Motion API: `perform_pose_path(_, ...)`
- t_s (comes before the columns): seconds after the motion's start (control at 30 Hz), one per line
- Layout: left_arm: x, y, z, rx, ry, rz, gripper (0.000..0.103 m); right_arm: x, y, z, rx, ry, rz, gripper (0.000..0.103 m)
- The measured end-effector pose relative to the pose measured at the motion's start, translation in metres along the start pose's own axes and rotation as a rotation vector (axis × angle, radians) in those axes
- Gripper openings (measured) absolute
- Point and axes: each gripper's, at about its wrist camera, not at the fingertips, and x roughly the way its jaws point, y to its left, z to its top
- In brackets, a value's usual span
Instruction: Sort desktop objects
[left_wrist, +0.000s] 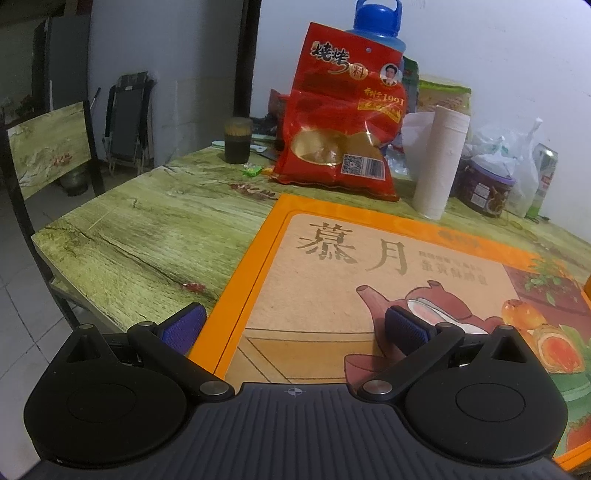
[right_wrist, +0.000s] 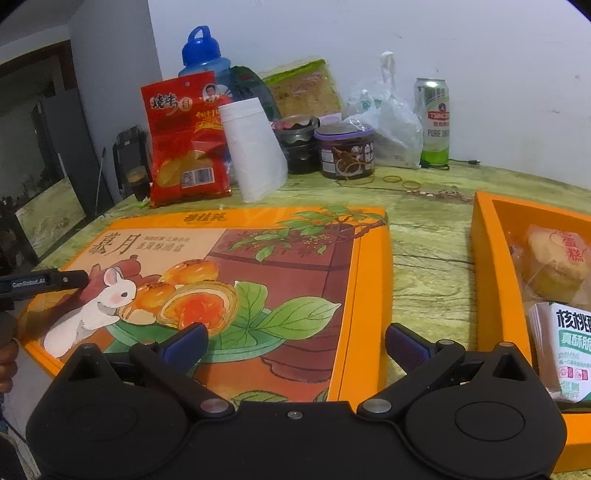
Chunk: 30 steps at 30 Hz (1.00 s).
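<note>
An orange gift-box lid (right_wrist: 236, 273) printed with a rabbit and pastries lies flat on the green wood-grain table (left_wrist: 140, 236); it also fills the left wrist view (left_wrist: 369, 280). To its right stands the open orange box (right_wrist: 495, 266), holding a wrapped pastry (right_wrist: 557, 266) and a white-green snack packet (right_wrist: 572, 350). My left gripper (left_wrist: 295, 328) is open above the lid's near left corner, holding nothing. My right gripper (right_wrist: 295, 343) is open over the lid's right edge, also holding nothing. The left gripper's tip (right_wrist: 55, 282) shows at the far left of the right wrist view.
At the back stand a red seasoning bag (left_wrist: 343, 122), a blue-capped jug (left_wrist: 376, 22), a paper roll (left_wrist: 439, 162), a purple-lidded jar (right_wrist: 345, 151), plastic bags (right_wrist: 391, 122) and a green can (right_wrist: 434, 122). Rubber bands (right_wrist: 402, 182) lie near the can. The table's left edge drops toward a chair (left_wrist: 48, 144).
</note>
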Motion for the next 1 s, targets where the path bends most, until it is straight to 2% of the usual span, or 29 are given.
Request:
perform_pose_path(0.3,0.007,0.003,0.007,-0.01,0.015,0.011,0.103,-0.004,0.002,-0.009,-0.014,-0.033,0.024,0.103)
perform_pose_path(0.53,0.009,-0.002,0.011,0.011,0.036,0.034,0.103,0.003,-0.017,-0.001,0.095,0.023,0.072,0.103)
perform_pose_path(1.0,0.013,-0.004,0.016,-0.009,0.081,0.046,0.103,0.024,-0.02,0.001,0.197,0.085,0.034,0.103)
